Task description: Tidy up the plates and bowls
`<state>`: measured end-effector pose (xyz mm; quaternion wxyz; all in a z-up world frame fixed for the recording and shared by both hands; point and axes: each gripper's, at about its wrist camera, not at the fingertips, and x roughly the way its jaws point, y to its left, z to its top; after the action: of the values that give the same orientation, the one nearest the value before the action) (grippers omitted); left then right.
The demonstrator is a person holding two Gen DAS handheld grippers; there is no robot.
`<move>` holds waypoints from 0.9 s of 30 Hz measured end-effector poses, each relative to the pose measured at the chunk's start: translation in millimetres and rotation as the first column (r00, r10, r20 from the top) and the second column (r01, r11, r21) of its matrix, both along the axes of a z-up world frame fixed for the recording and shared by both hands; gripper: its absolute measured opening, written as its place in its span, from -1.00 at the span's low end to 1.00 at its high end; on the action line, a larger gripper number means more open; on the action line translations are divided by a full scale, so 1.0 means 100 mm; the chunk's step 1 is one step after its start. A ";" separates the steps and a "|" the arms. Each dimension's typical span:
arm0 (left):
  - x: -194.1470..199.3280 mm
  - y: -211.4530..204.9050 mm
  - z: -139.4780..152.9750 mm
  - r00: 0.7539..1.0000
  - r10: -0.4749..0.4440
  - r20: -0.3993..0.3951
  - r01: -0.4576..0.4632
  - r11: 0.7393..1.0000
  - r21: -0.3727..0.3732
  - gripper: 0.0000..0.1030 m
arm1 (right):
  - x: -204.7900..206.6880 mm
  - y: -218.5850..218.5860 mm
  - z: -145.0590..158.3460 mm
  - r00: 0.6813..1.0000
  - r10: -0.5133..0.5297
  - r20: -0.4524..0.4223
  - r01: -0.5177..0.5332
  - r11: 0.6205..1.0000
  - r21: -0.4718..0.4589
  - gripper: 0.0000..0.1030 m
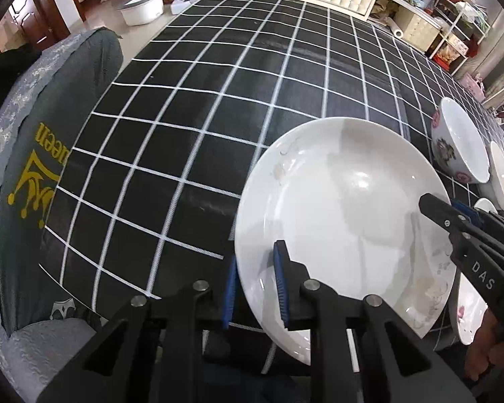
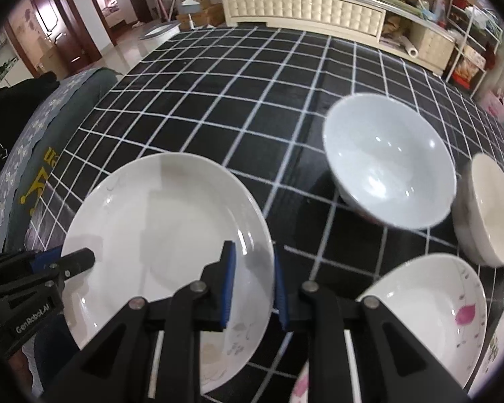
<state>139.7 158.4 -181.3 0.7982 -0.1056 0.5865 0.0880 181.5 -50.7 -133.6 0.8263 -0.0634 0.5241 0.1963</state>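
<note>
Plate (image 1: 339,221): white glazed ceramic, shallow, at the near side of the checked tablecloth (image 1: 201,107); judged rigid, fairly heavy, slick and breakable.
Left gripper (image 1: 256,282): jaws drawn in on the plate's near-left rim — one blue pad above the rim, one outside it.
Right gripper (image 2: 253,280): jaws pinching the opposite rim in the same way.
Grip point: the rim, at two opposite sides; a level lift would likely guard against slipping.
Neighbours: a flowered bowl (image 2: 389,161) and a cream bowl (image 2: 490,208) stand apart to the right; a pink-patterned plate (image 2: 430,305) lies just beside the right gripper.
Open room: the cloth ahead and to the left is bare — likely the safest path.
Edge: the table's left edge meets a grey cover (image 1: 27,154).
</note>
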 end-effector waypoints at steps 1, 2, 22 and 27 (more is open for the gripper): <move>0.00 0.02 0.00 1.000 0.004 -0.001 -0.004 1.000 0.001 -0.66 | 0.01 0.02 0.00 1.000 0.000 -0.001 0.000 1.000 0.002 -0.52; 0.01 0.02 -0.01 1.000 0.005 -0.005 -0.005 1.000 0.008 -0.67 | 0.02 0.03 0.00 1.000 0.000 -0.001 0.000 1.000 0.005 -0.52; -0.26 0.13 0.21 0.996 0.078 0.036 -0.080 0.996 0.050 -0.72 | -0.16 -0.19 0.15 0.999 -0.033 0.019 0.032 0.999 0.027 -0.52; -0.45 0.07 0.54 0.992 0.075 0.106 -0.081 0.995 0.053 -0.72 | -0.33 -0.41 0.33 0.996 -0.077 0.053 0.075 0.996 0.047 -0.52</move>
<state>95.2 165.8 -127.6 0.8262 -0.1100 0.5369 0.1305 148.6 -92.1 -100.4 0.8485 -0.0303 0.4987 0.1747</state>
